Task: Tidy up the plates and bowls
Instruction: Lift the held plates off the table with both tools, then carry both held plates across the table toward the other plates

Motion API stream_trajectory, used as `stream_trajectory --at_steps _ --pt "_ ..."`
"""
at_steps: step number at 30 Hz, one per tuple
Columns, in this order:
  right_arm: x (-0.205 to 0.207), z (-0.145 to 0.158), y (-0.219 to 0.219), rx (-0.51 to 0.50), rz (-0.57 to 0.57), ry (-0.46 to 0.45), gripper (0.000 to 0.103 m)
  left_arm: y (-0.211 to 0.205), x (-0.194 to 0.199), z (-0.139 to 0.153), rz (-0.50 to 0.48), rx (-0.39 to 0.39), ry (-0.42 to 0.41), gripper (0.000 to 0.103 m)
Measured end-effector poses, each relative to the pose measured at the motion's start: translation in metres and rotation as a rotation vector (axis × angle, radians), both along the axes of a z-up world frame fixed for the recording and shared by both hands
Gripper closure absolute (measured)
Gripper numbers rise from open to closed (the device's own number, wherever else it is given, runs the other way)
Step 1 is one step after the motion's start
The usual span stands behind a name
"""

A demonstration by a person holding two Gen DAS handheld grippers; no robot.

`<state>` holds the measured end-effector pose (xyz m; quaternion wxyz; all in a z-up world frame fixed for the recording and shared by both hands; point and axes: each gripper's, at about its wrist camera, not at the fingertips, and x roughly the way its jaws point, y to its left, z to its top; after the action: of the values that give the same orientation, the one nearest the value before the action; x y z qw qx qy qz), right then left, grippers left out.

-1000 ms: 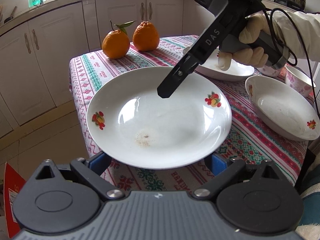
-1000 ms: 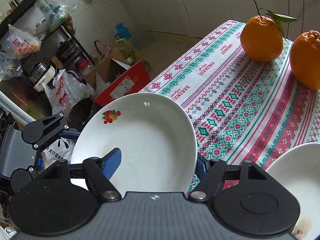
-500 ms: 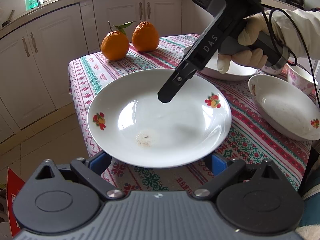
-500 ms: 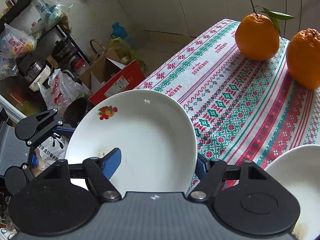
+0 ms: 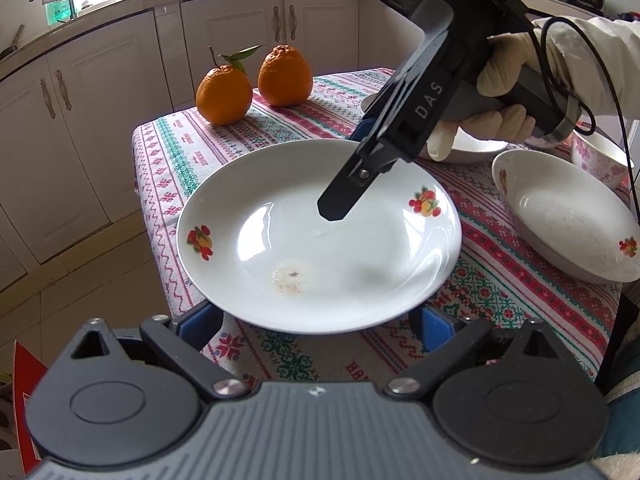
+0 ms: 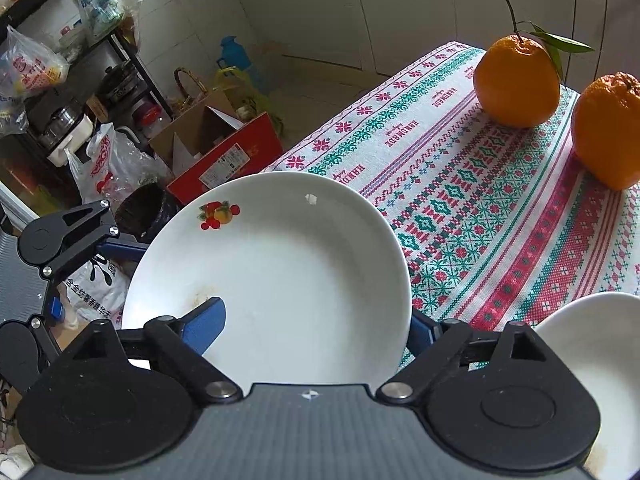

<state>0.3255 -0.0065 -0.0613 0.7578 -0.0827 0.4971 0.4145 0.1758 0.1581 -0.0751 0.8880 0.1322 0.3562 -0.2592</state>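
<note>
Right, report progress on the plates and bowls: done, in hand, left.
Done: nothing looks stacked yet. In hand: the fruit-decal plate overhangs the table edge above the open left tongs, and the open right tongs straddle its rim. Left: a deep dish, a second plate and a pink floral bowl lie apart on the tablecloth.

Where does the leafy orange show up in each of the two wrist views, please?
Left wrist: the leafy orange sits upper left of centre, at the table's far corner, left of the second orange.
Right wrist: it is upper right, again left of the second orange.
Shared landmark: the plate with fruit decals.
</note>
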Motion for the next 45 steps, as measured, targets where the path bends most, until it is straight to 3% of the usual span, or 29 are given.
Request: stream_trajectory --at_steps 5,14,21,27,35,45 --pt "-0.004 0.005 0.000 -0.019 -0.004 -0.035 0.000 0.000 0.000 -0.001 -0.002 -0.002 -0.006 0.004" --pt "-0.022 0.036 -0.020 -0.040 -0.068 -0.140 0.000 0.006 -0.021 0.010 0.050 -0.041 -0.018 0.004" --pt "-0.071 0.071 -0.056 -0.016 -0.140 -0.240 0.000 -0.006 -0.059 0.026 0.077 -0.097 -0.063 0.003" --pt "-0.123 0.088 -0.094 0.023 -0.214 -0.281 0.000 -0.035 -0.093 0.028 0.039 -0.115 -0.087 0.003" --pt "-0.189 0.073 -0.140 0.041 -0.342 -0.281 0.000 -0.074 -0.126 0.016 0.000 -0.115 -0.083 0.003" --pt "-0.215 0.044 -0.184 0.014 -0.444 -0.217 0.000 -0.115 -0.134 0.003 -0.085 -0.093 -0.072 0.003"
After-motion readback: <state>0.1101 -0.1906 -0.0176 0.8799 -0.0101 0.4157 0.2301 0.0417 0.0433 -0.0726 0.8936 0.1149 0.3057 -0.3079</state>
